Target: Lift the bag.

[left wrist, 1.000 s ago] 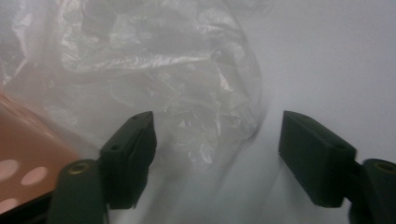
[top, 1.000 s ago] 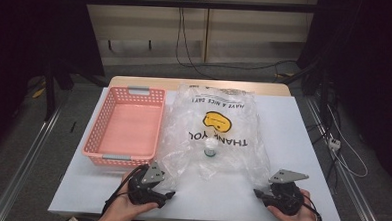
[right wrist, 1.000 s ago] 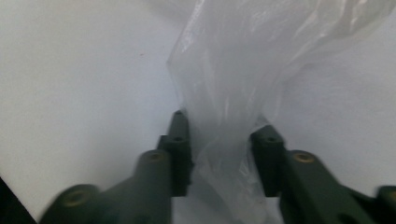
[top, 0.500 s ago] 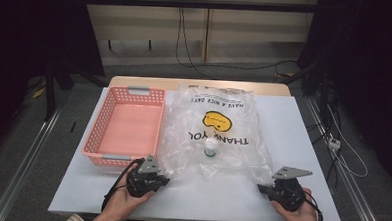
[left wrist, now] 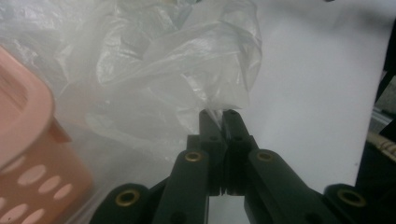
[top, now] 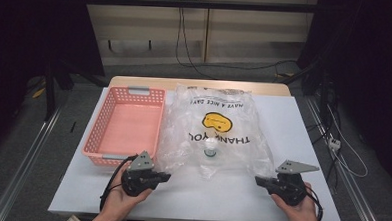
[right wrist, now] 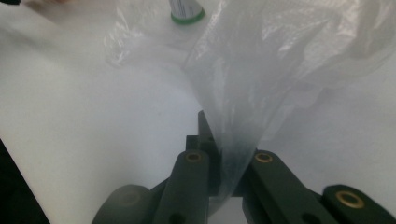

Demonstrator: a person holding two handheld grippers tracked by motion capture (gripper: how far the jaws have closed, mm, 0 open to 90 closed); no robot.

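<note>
At the lower left of the high view the left gripper (top: 165, 177) has its jaws closed on a near corner of the clear plastic bag (top: 218, 126), which lies mid-frame beside the pink basket (top: 126, 125); a small bottle (top: 211, 148) sits inside it. At lower right the right gripper (top: 259, 182) pinches the other corner. The step looks like grasping the bag's near edge; next probably calls for an even lift. The print reads "THANK YOU" and "HAVE A NICE DAY".

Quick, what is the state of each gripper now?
Left gripper: closed on the plastic bag.
Right gripper: closed on the plastic bag.
</note>
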